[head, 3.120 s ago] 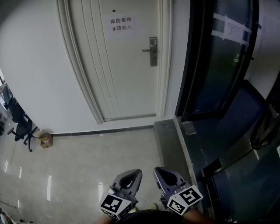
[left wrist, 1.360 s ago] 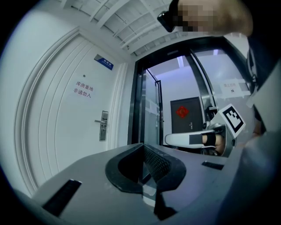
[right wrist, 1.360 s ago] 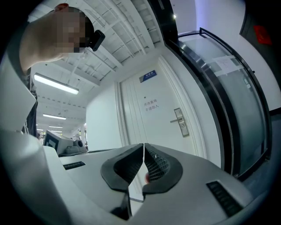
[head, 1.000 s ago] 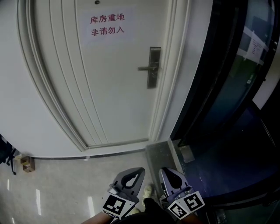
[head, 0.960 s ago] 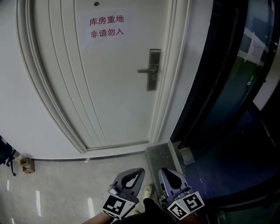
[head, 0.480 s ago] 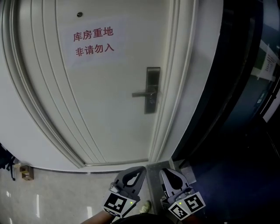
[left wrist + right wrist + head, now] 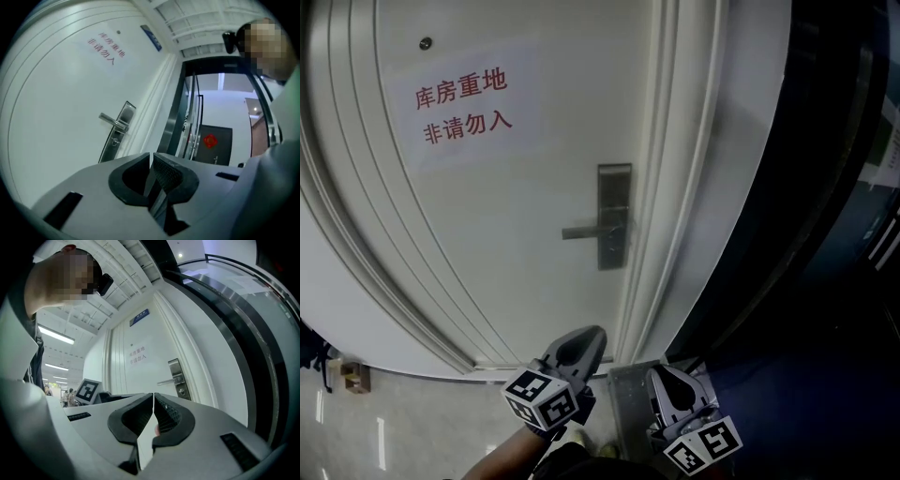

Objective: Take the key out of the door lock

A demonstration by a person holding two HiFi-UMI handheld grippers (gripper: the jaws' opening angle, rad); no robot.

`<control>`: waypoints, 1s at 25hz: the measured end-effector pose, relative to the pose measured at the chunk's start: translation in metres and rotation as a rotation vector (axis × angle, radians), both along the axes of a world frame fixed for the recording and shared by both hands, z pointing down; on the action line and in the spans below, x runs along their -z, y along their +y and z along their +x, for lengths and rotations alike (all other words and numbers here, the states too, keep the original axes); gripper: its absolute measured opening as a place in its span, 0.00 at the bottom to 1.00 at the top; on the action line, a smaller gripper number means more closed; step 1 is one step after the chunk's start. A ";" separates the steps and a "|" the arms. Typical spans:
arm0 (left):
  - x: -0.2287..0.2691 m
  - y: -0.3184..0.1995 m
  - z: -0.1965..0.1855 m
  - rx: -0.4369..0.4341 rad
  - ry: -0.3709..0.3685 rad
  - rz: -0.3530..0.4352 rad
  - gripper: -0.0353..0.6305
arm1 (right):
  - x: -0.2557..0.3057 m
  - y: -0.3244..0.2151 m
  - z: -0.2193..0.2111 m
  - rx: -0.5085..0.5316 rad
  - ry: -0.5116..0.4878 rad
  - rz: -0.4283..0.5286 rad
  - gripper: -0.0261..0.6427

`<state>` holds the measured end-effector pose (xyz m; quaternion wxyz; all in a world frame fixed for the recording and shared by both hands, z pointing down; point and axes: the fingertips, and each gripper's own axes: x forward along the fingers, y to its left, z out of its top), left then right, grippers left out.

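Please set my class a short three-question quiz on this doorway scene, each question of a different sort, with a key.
1. True or false: the left gripper and the right gripper both have their jaws together, and neither is touching the door.
2. In the head view, which way does the handle stick out from the lock plate? A. to the left; B. to the right; C. straight up.
3. Fill in the gap: in the head view, the sign with red letters is stuck on the door ____ the handle and to its left.

Key: 1 true; 2 A; 3 above.
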<state>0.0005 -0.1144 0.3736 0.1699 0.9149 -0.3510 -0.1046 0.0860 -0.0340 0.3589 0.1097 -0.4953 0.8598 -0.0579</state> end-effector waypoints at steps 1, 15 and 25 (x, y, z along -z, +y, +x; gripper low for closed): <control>0.000 -0.014 0.001 0.001 0.033 -0.028 0.06 | 0.001 -0.006 0.003 -0.004 -0.002 0.002 0.06; -0.026 -0.173 0.023 -0.045 0.562 -0.466 0.13 | 0.009 -0.084 0.027 -0.099 -0.002 0.018 0.06; -0.041 -0.232 0.034 0.029 0.757 -0.555 0.21 | 0.000 -0.129 0.028 -0.131 0.002 -0.017 0.06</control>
